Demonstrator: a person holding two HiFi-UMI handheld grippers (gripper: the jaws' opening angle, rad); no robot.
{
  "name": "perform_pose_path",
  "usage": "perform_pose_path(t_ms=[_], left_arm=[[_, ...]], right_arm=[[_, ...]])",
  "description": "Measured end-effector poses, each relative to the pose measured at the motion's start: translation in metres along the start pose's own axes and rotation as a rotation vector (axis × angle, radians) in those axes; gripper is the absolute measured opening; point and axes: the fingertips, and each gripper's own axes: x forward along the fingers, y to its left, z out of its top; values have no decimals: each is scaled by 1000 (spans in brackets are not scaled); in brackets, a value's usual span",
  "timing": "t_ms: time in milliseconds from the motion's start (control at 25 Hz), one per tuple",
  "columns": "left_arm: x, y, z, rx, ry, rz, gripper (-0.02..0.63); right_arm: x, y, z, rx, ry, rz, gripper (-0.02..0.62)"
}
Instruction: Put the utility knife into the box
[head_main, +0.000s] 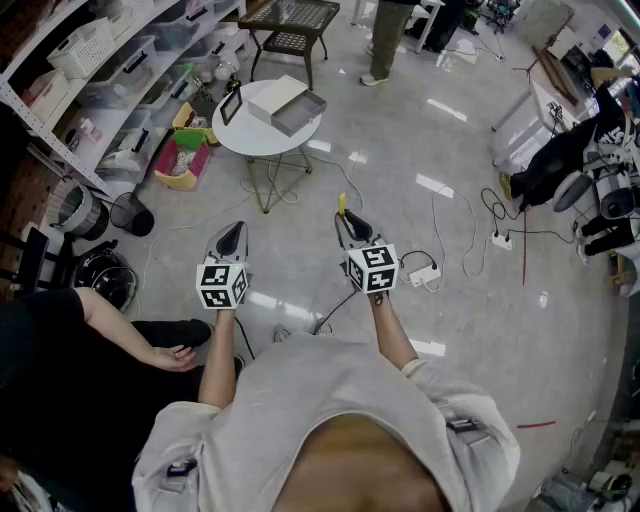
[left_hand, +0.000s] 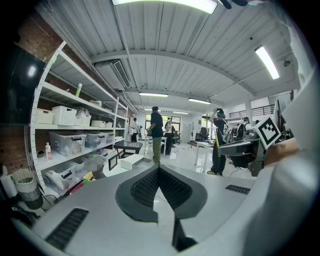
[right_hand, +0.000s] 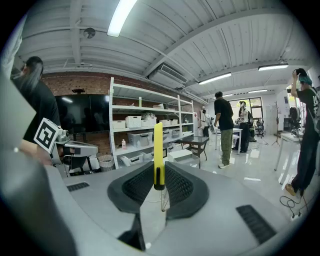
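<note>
A yellow utility knife (right_hand: 158, 150) stands upright between the pads of my right gripper (right_hand: 159, 174), which is shut on it. In the head view the yellow utility knife's tip (head_main: 341, 204) pokes out ahead of the right gripper (head_main: 344, 217), held in the air above the floor. My left gripper (head_main: 232, 232) is level with it on the left, and in its own view the left gripper (left_hand: 159, 170) is shut with nothing in it. The white box (head_main: 272, 98), with a grey tray (head_main: 299, 112) beside it, lies on a round white table (head_main: 250, 139) well ahead of both grippers. The same box (right_hand: 181, 155) shows far off past the knife.
Shelves with bins (head_main: 120, 90) line the left side, and a yellow-and-pink basket (head_main: 183, 157) sits on the floor by the table. A black wicker table (head_main: 289, 26) and a standing person (head_main: 385, 40) are beyond it. A power strip with cables (head_main: 424, 273) lies to the right. A seated person's arm (head_main: 150, 346) is at the near left.
</note>
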Motion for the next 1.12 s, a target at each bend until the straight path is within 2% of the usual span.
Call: perform_pose_path(t_ms=[640, 1120], left_arm=[[19, -8, 6, 11, -17, 22, 18], [52, -34, 6, 12, -2, 66, 18]], right_arm=[[8, -32, -14, 38, 10, -6, 83], [18, -62, -18, 24, 32, 75, 83]])
